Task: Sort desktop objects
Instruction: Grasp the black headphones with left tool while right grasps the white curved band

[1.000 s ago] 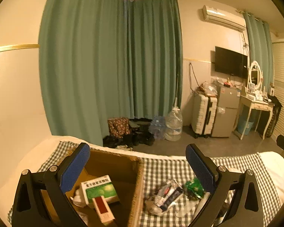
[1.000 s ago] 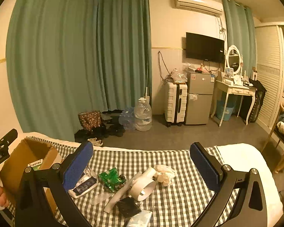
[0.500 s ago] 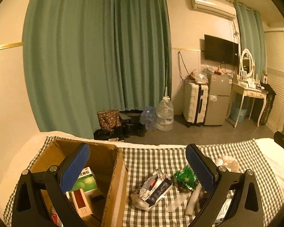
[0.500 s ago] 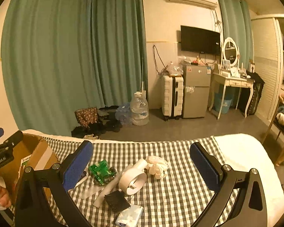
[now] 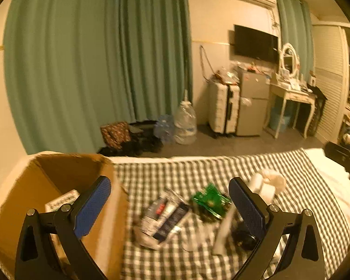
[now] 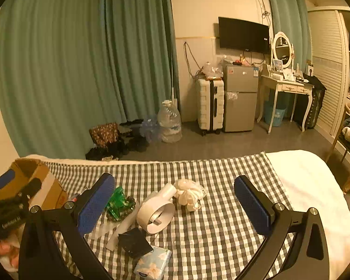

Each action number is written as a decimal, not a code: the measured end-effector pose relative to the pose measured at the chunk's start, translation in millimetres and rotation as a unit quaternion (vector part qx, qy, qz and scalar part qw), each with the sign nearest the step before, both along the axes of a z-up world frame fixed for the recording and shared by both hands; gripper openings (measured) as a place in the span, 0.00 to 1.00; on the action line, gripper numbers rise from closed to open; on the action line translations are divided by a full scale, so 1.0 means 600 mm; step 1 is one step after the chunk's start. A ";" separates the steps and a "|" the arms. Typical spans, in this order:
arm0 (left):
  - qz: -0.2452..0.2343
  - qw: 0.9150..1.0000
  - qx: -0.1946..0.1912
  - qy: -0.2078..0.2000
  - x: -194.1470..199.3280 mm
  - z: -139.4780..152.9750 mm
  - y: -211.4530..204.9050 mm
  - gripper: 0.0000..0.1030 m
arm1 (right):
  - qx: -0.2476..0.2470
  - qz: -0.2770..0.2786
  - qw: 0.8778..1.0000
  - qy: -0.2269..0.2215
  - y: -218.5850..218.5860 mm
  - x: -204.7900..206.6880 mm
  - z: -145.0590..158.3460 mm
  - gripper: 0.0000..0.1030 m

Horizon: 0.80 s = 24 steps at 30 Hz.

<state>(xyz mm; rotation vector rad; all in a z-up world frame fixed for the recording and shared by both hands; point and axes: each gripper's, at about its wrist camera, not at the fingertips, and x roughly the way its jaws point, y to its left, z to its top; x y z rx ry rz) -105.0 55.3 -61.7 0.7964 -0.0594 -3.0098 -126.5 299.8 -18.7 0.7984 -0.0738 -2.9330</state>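
Cardboard box (image 5: pixel 46 186) is seen at the left of the checked cloth (image 6: pixel 221 210), a green-labelled carton (image 5: pixel 63 199) inside. Pouch (image 5: pixel 163 214), green packet (image 6: pixel 117 201), white roll (image 6: pixel 156 212) and tissues (image 6: pixel 152 262) are scattered beside it. Left gripper (image 5: pixel 170 207) and right gripper (image 6: pixel 175 205) are held wide apart, empty, above them.

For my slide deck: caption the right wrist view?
Open right tongs over checked cloth strewn with fan, tissues, beads.

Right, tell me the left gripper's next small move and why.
Probably lower the open left gripper onto the clear packet of tubes lying just ahead between its fingers; it holds nothing, and the cardboard box sits right beside for the drop.
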 end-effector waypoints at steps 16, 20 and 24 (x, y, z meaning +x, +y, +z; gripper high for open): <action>-0.087 0.987 0.046 -0.130 -0.017 -0.098 0.122 1.00 | 0.019 0.015 0.997 -0.070 -0.017 -0.073 -0.065 1.00; -0.102 0.980 0.048 -0.162 -0.022 -0.132 0.144 0.92 | -0.004 0.049 0.992 -0.118 -0.026 -0.096 -0.104 0.99; -0.106 0.976 0.050 -0.182 -0.027 -0.155 0.152 0.88 | -0.002 0.063 0.987 -0.151 -0.036 -0.114 -0.134 0.77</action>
